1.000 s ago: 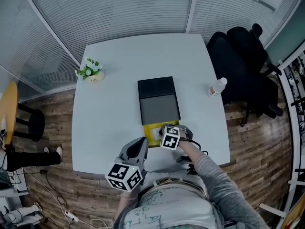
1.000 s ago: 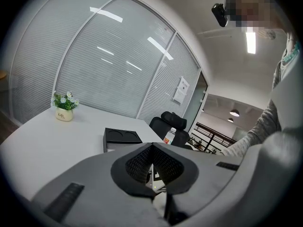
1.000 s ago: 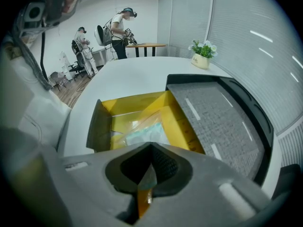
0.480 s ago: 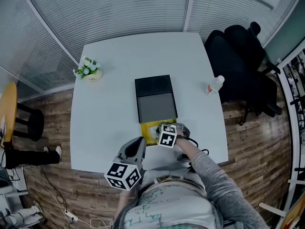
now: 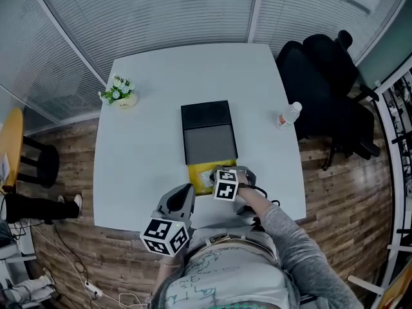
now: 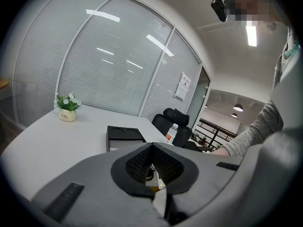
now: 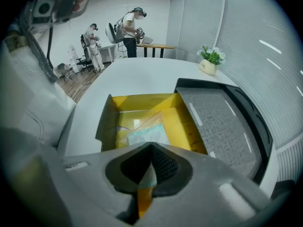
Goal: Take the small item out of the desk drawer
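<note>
Only the right gripper view is showing right tongs [image 7: 150, 148] clamping clear plastic packet [image 7: 142, 132] inside yellow drawer [image 7: 142, 102]; left tongs [image 6: 152, 148] are hovering closed, empty.

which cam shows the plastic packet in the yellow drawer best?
Right gripper view: the plastic packet lies in the yellow drawer, its near edge pinched in the shut right gripper. Head view shows only a pale patch beside the marker cube. Left gripper view doesn't show it clearly.
</note>
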Action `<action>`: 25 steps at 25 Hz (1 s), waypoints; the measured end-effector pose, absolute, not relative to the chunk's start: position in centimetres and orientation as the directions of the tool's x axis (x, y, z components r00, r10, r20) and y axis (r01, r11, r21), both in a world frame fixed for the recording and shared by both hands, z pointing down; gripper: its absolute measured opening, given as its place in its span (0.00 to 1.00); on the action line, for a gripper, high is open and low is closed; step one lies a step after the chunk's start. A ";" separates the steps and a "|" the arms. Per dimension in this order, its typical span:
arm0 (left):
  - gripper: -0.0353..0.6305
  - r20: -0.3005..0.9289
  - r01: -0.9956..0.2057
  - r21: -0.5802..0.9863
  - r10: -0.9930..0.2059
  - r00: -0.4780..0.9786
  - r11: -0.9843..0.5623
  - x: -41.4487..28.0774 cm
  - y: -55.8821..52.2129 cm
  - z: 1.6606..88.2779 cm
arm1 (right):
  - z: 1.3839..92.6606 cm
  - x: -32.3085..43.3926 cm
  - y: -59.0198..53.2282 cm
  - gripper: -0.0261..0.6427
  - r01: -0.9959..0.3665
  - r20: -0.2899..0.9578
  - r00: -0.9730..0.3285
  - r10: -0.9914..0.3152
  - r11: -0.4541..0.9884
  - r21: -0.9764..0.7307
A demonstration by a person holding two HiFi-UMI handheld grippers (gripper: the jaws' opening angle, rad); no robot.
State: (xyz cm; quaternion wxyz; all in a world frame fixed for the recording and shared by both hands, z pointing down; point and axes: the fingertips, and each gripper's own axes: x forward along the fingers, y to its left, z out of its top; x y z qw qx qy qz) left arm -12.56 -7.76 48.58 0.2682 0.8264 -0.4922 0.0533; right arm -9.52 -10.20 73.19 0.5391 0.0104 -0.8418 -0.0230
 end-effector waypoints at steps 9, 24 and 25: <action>0.05 0.337 -0.827 0.409 -0.778 0.530 -0.386 -12.0 -8.0 48.5 | 67.8 -8.4 -9.9 0.04 -0.013 0.893 -0.448 -0.035 0.999 0.032; 0.05 0.313 -0.834 0.407 -0.800 0.511 -0.373 -11.6 -8.8 48.4 | 58.1 -8.8 -11.4 0.04 -0.016 0.861 -0.501 -0.085 0.996 0.089; 0.05 0.309 -0.834 0.405 -0.803 0.510 -0.374 -11.6 -8.8 48.3 | 57.7 -8.8 -11.5 0.04 -0.019 0.861 -0.499 -0.095 0.995 0.099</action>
